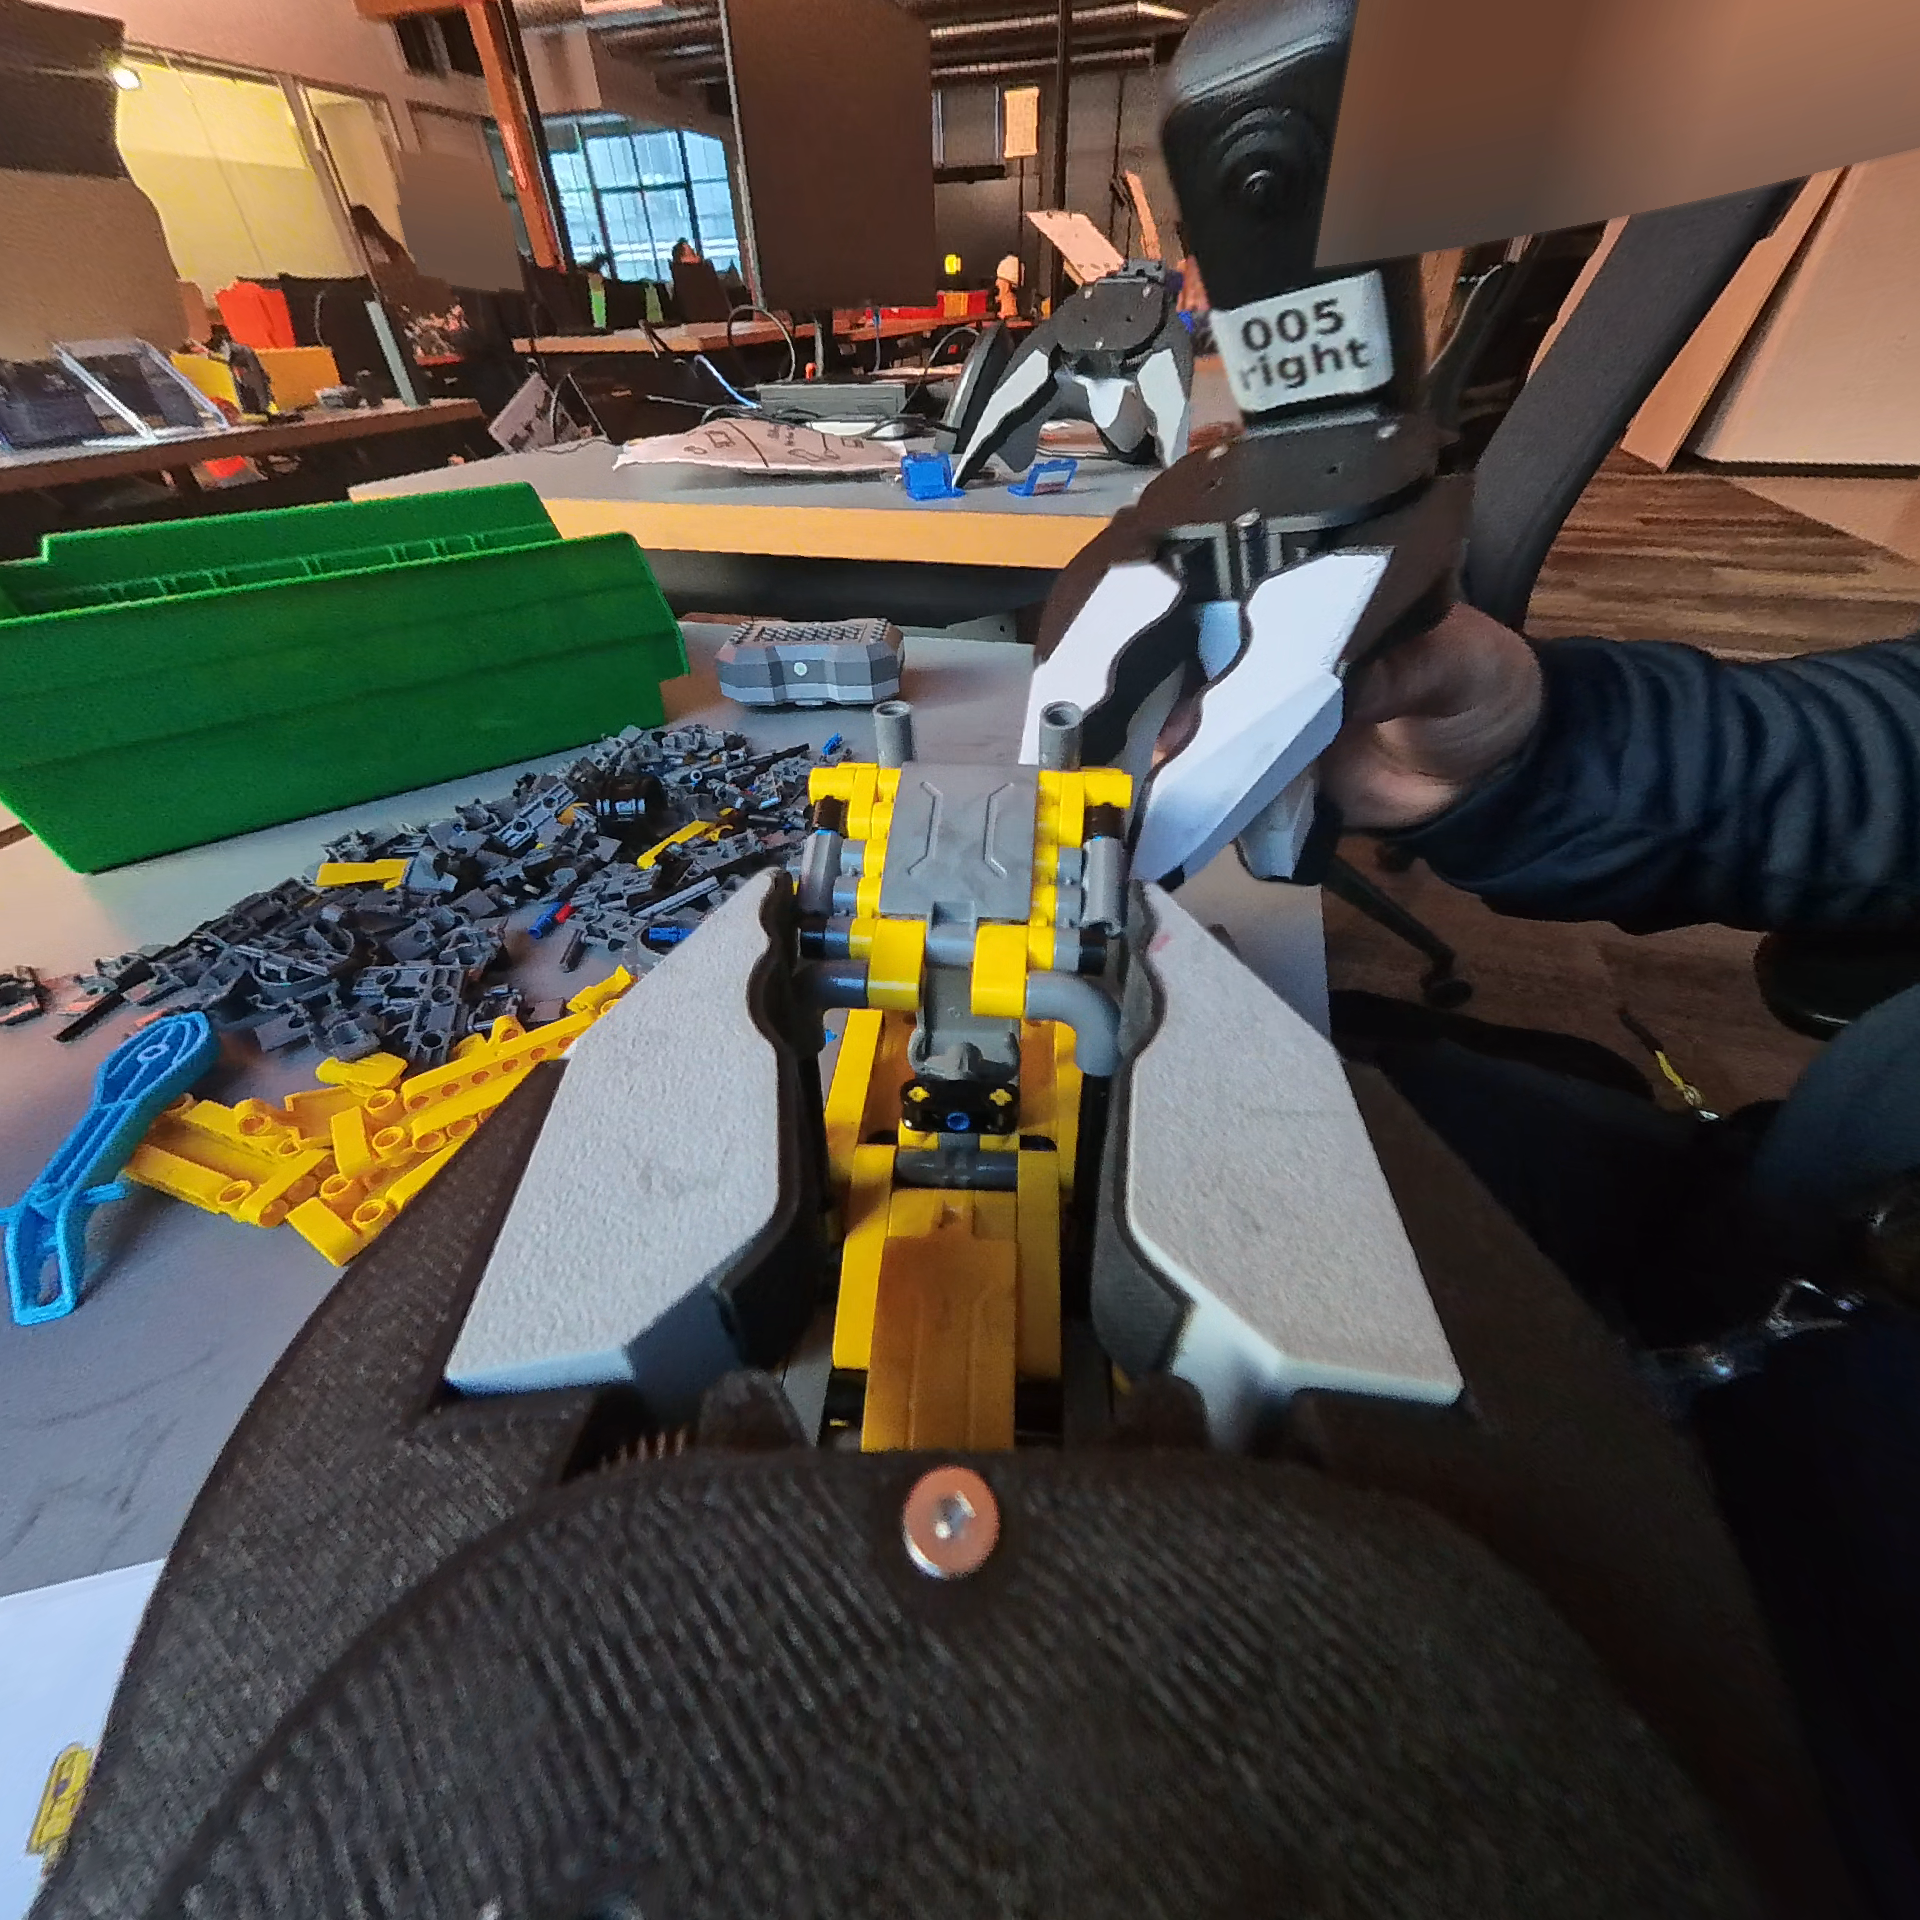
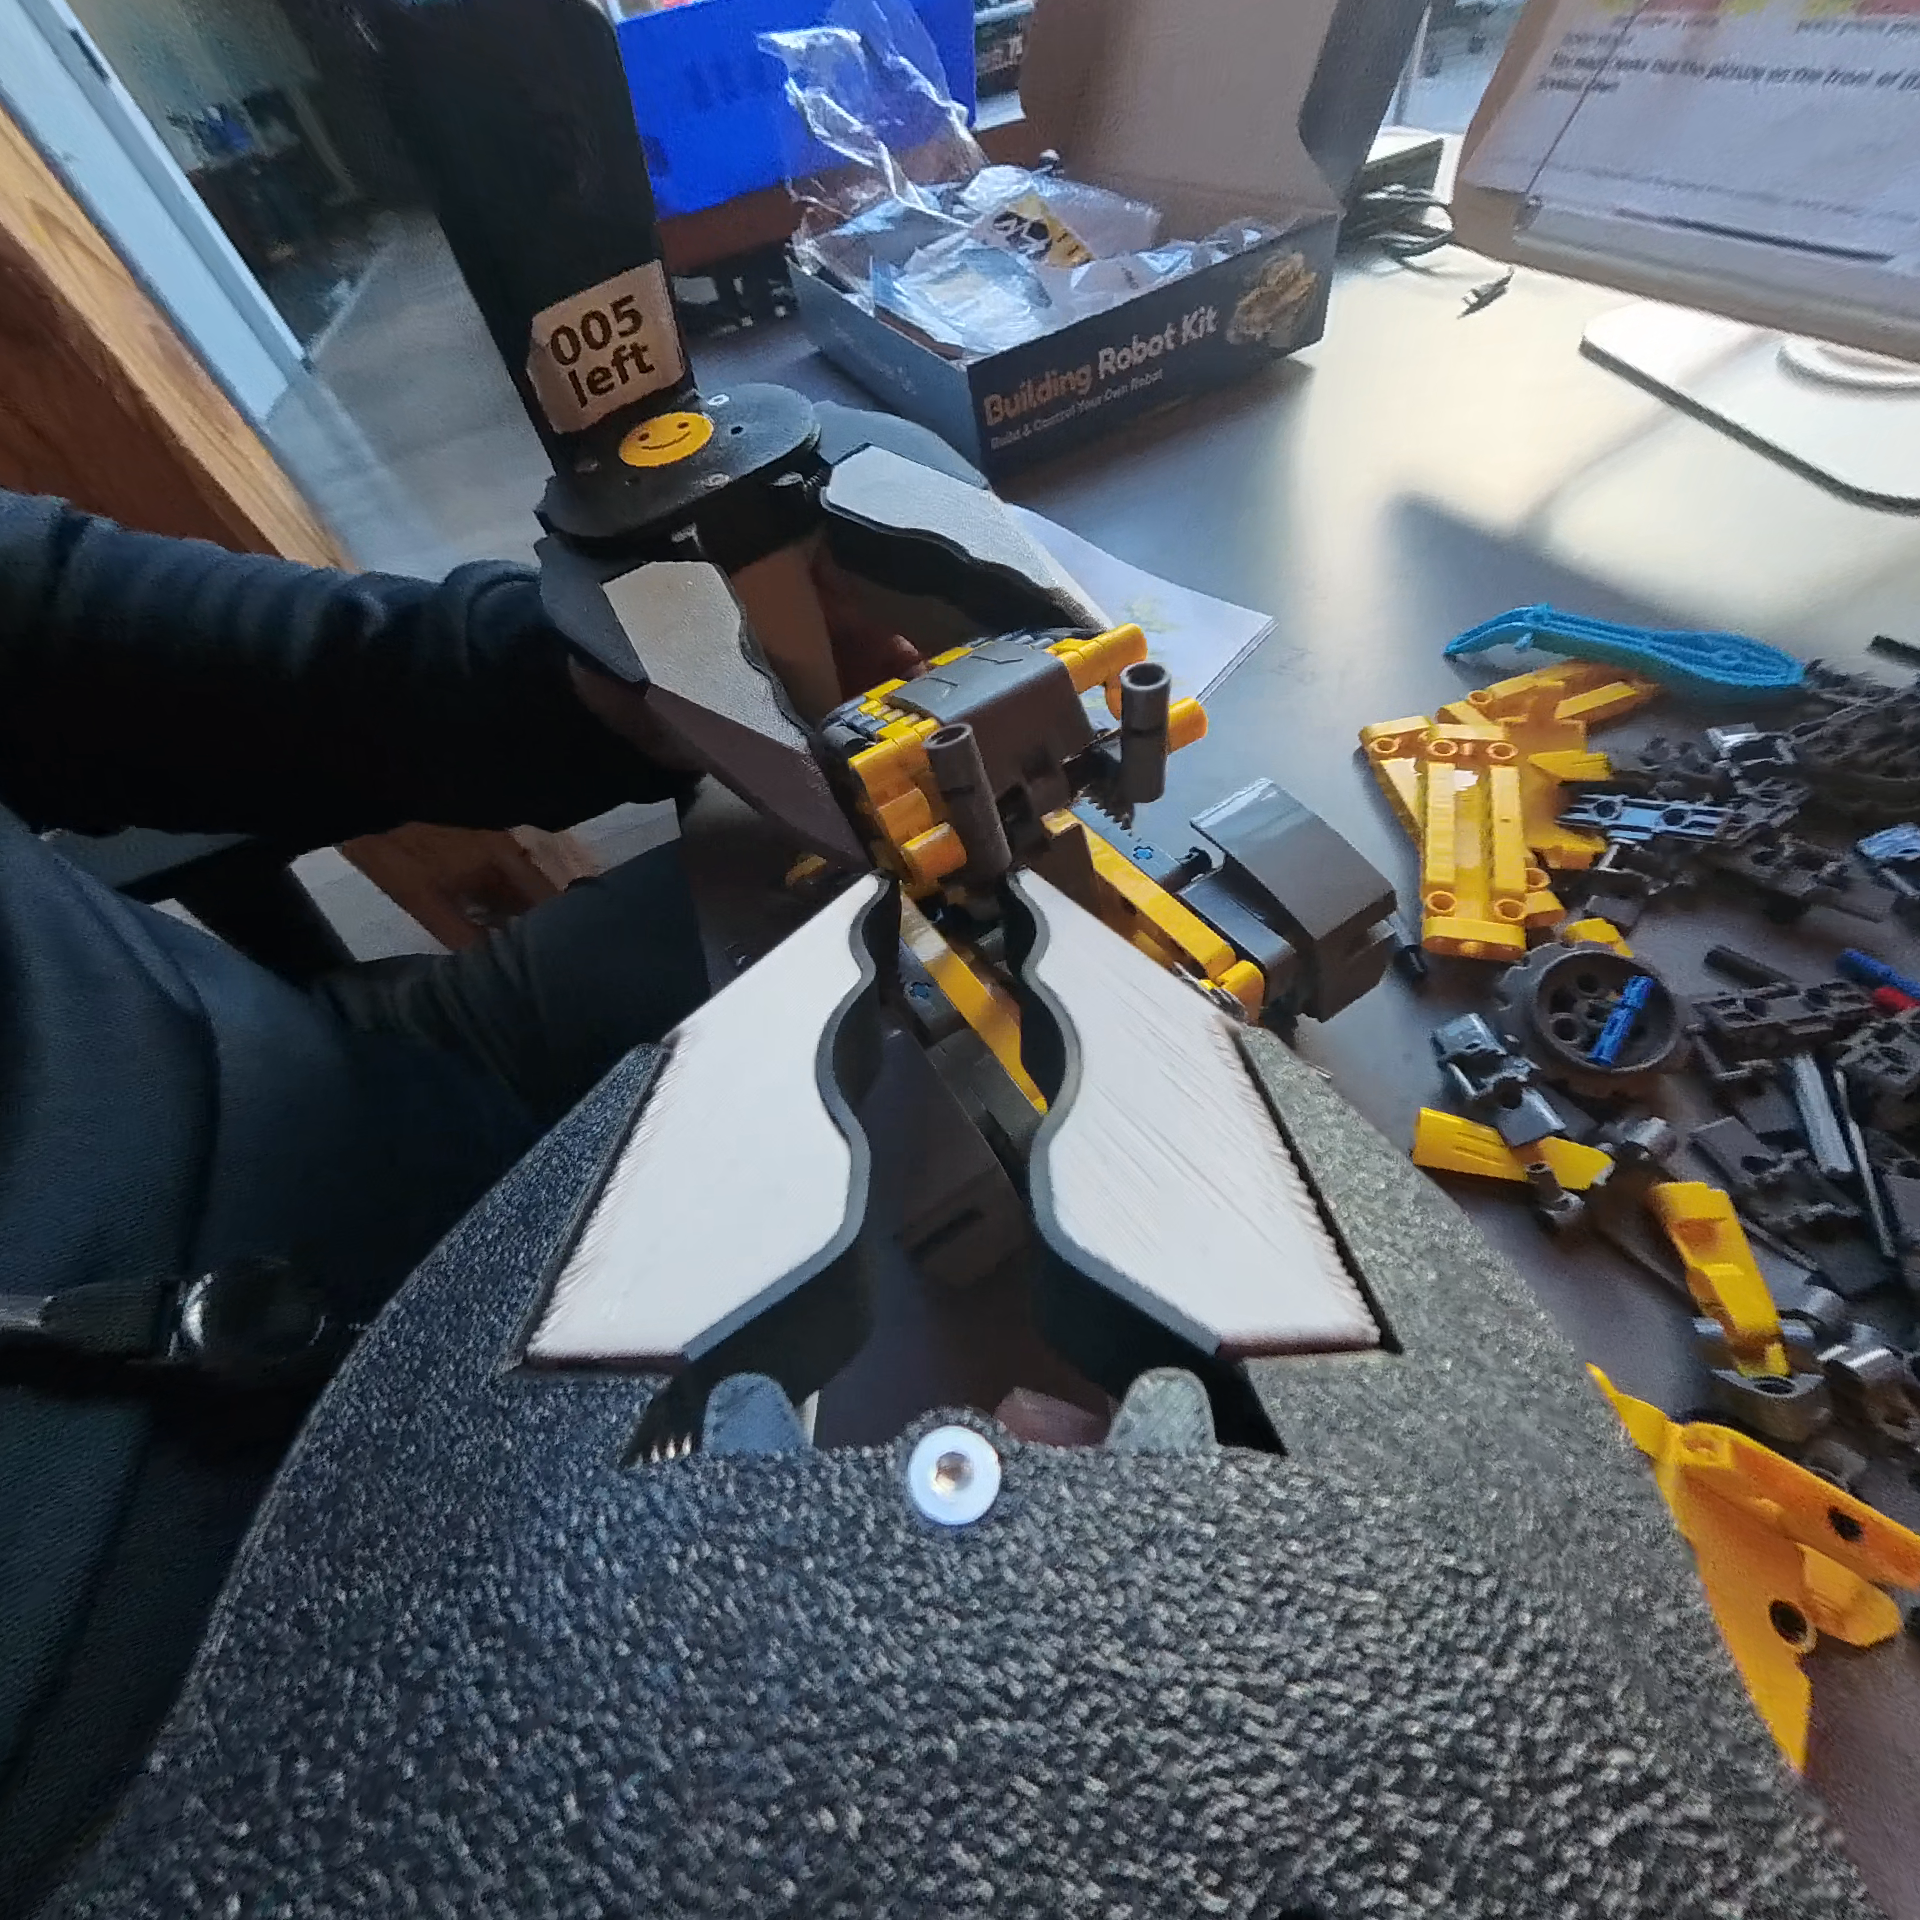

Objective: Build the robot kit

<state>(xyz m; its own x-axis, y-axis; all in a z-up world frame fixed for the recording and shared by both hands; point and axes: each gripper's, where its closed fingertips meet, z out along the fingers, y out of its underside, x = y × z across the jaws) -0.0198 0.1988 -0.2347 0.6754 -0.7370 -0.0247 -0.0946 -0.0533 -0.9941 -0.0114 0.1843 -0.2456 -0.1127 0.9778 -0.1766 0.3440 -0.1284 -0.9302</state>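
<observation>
A yellow and grey brick model (image 1: 956,842) with two upright grey posts is held between both grippers above the grey table (image 1: 156,1403). My left gripper (image 1: 961,914) is shut on its body, one finger on each side. It also shows in the right wrist view (image 2: 977,738), clamped on the model (image 2: 997,707). My right gripper (image 2: 948,881) comes in from the opposite end. Its fingers stand close together around the model's corner, just below one grey post (image 2: 966,800). In the left wrist view the right gripper (image 1: 1096,805) sits at the model's far right corner.
Loose dark grey parts (image 1: 468,894), yellow beams (image 1: 364,1132) and a blue tool (image 1: 94,1143) lie left of the model. A green bin (image 1: 312,665) and a grey block (image 1: 810,660) stand behind. An open kit box (image 2: 1091,312) and a monitor base (image 2: 1745,384) sit farther back. The grippers are tip to tip, or close to it.
</observation>
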